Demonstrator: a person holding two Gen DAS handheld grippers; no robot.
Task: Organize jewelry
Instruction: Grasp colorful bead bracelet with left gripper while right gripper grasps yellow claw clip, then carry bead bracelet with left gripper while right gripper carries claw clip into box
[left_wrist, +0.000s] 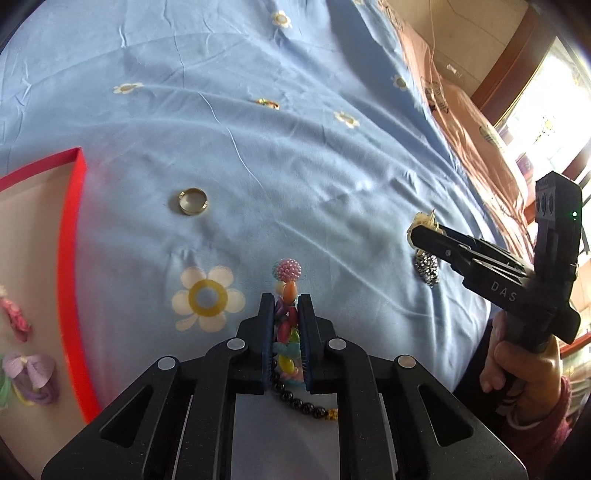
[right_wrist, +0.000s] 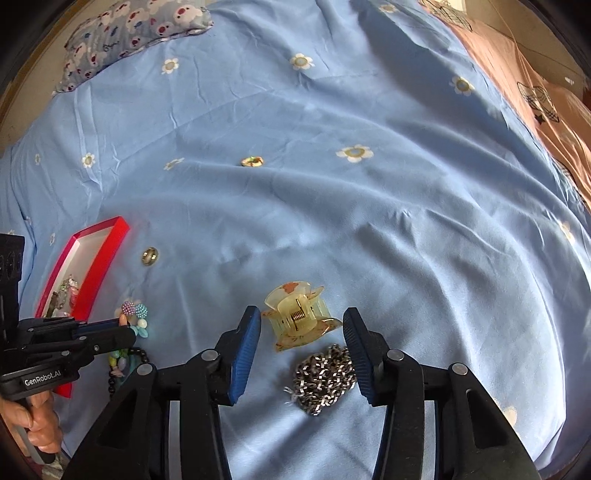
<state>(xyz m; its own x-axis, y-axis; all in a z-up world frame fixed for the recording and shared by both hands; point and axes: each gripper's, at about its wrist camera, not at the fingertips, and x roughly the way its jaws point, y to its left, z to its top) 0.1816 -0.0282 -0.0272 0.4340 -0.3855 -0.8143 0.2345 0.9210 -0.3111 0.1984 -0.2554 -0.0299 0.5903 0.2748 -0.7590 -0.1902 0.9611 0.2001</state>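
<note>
Hair ties already lie in the red box (left_wrist: 72, 236) at left, the ring (left_wrist: 192, 201) waits beside it, the left gripper (left_wrist: 288, 310) pinches the beaded bracelet (left_wrist: 289, 291), the right gripper (right_wrist: 301, 332) stands spread around the hair clip (right_wrist: 299, 321) and silver chain (right_wrist: 323, 378), while the box's far contents are cut off.
</note>
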